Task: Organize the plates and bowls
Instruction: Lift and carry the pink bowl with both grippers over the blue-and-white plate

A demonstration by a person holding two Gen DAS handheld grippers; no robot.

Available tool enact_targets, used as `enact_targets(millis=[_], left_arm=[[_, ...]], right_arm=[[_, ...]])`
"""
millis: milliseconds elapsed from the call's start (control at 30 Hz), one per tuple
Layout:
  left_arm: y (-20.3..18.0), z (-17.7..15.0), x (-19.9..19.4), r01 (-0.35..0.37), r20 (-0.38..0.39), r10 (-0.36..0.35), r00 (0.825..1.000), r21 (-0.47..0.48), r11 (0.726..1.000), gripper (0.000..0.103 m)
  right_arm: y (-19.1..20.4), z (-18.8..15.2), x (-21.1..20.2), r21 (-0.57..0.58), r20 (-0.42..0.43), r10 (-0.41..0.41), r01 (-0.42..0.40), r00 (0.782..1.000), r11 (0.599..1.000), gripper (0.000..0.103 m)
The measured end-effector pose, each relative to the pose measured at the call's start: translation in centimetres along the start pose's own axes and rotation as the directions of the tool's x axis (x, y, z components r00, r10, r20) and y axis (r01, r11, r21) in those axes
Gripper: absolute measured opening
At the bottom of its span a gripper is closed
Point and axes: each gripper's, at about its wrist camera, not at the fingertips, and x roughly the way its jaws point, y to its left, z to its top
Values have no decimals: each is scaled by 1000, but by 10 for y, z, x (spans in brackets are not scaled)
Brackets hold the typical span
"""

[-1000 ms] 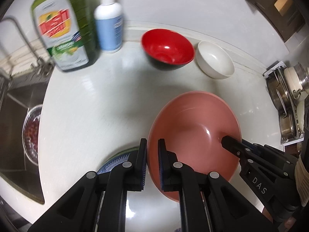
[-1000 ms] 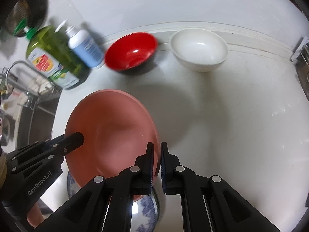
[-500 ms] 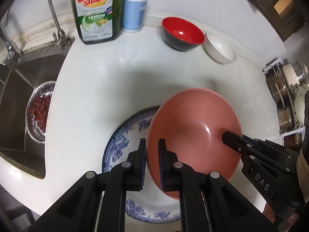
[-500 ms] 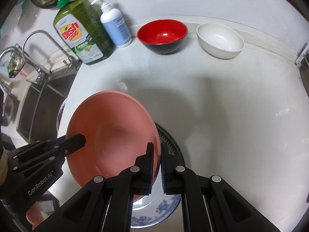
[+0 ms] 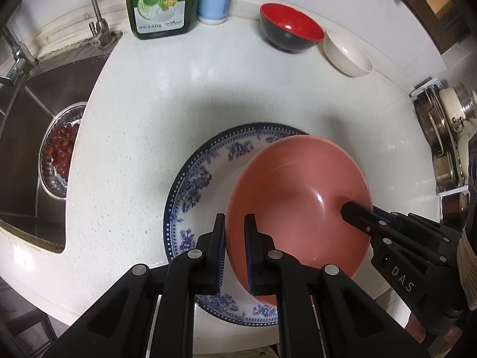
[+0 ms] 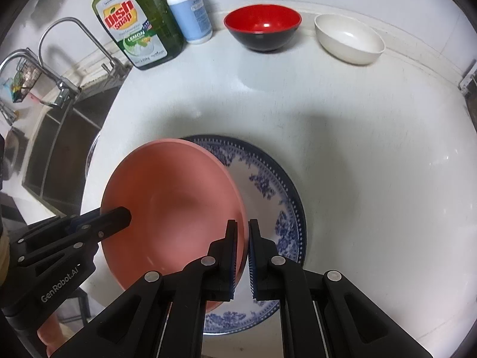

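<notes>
A pink plate [image 5: 298, 203] is held over a blue-patterned white plate [image 5: 196, 179] on the white counter. My left gripper [image 5: 235, 250] is shut on the pink plate's left rim. My right gripper [image 6: 243, 256] is shut on its right rim [image 6: 241, 208]. The right gripper also shows in the left wrist view [image 5: 354, 211], and the left gripper in the right wrist view [image 6: 116, 217]. The patterned plate [image 6: 274, 197] lies partly hidden under the pink plate [image 6: 173, 208]. A red-and-black bowl [image 6: 262, 26] and a white bowl [image 6: 348, 38] stand at the back by the wall.
A green dish soap bottle [image 6: 137, 21] and a white-and-blue pump bottle [image 6: 190, 12] stand at the back left. A sink [image 5: 26, 137] with a tap [image 6: 74, 56] lies left, holding a metal bowl of red fruit [image 5: 59, 152]. Metal pots [image 5: 444, 149] sit at the right.
Both grippers have lifted and pulled back with the pink plate, so more of the patterned plate and the counter shows. The bowls and bottles have not moved.
</notes>
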Motion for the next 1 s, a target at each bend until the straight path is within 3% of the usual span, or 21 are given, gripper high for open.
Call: enact_targets(millis=[867,933,1000], left_arm=[[2,-2,9,-30,-15,30,999,-11,999,18],[3,-2,9,-47,-7,47,999,-11,999,20],[4,-2,8,-40,-3,40,999,-14,999,32]], right_arm=[[-5,-7,16,22,-55,50,-48,997,999,10],[-5,-7,15,20,-52,63,-62,997,998,10],[-4,-7,13,18,-43,66,-65,997,998,10]])
